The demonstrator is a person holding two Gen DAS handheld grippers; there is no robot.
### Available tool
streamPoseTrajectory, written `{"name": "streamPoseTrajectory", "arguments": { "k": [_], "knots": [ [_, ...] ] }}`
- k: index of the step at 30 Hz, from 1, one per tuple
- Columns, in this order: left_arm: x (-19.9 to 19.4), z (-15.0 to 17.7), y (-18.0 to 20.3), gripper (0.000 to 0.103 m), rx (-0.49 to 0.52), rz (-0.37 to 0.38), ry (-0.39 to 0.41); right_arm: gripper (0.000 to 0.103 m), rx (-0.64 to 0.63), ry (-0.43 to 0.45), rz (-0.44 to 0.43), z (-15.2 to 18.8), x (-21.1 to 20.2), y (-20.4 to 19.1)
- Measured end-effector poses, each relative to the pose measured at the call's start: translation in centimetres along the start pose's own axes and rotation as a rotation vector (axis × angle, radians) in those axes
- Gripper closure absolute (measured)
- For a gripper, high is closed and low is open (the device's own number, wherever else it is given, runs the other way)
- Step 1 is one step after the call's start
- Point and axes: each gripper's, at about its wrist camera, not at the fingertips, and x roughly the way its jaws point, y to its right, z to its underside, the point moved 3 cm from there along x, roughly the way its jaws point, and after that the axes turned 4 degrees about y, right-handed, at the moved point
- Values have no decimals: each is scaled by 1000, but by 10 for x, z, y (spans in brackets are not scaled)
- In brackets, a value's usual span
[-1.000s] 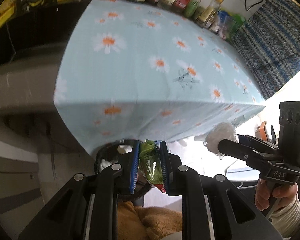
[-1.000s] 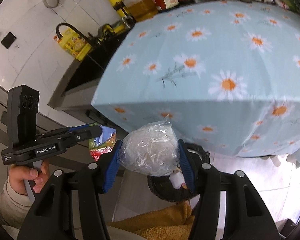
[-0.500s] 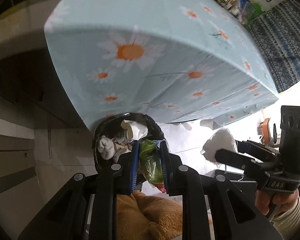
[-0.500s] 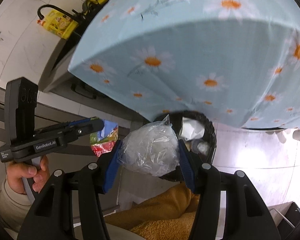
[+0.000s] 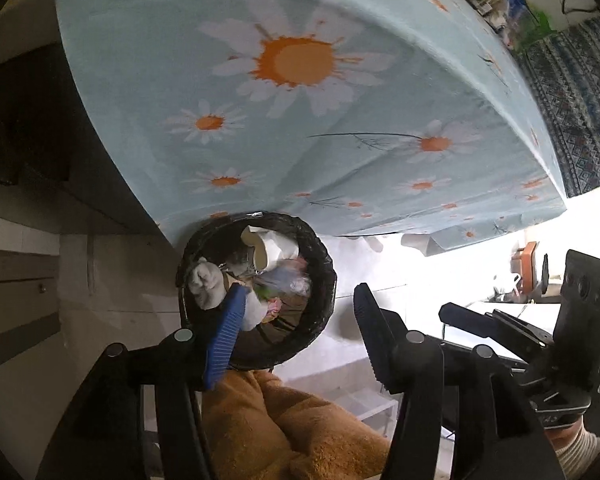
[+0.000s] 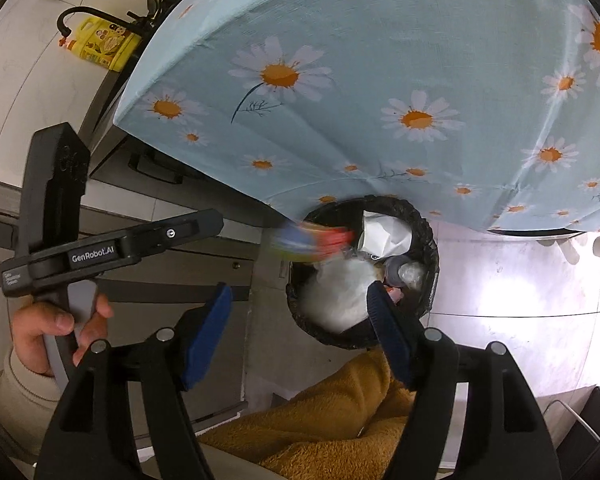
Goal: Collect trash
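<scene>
A round black-lined trash bin (image 5: 256, 292) stands on the pale floor at the foot of a tabletop draped in light-blue cloth (image 5: 300, 100) printed with white-and-orange daisies, its mouth heaped with crumpled white paper (image 6: 384, 236), a knotted white wad (image 5: 206, 284) and scraps of clear plastic. In the right wrist view a blurred green, blue and red snack wrapper (image 6: 312, 240) streaks across the bin's far-left rim, and a soft, blurred white plastic bag (image 6: 340, 296) lies just inside its near edge, against the inner face of the right-hand finger.

The left gripper (image 5: 300, 328) hangs above the bin with its jaws spread wide and nothing between them; one ribbed blue pad (image 5: 224, 340) overlaps the bin's near-left rim, the other black finger stands clear to the right of it. The right gripper (image 6: 300, 328) is likewise spread and empty, its blue-padded fingers flanking the bin's near side.

A bare left hand (image 6: 56, 328) in a cream knit cuff grips the left tool's grey handle, forefinger curled at the front. Orange fleece fabric (image 6: 340, 420) fills the space below both tools. A yellow bottle (image 6: 100, 46) stands by a black faucet (image 6: 80, 16) beyond the cloth's far corner.
</scene>
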Motion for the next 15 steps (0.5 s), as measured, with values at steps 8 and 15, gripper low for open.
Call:
{"name": "streamPoseTrajectory", "arguments": {
  "k": [8,15],
  "knots": [
    [-5,-4,-1,49,-1,-25,10,33,7,18,17,-5,-10,2],
    [-31,-4,9,49,23,-49,60,33,-17,80,24,-12,-37,-2]
  ]
}}
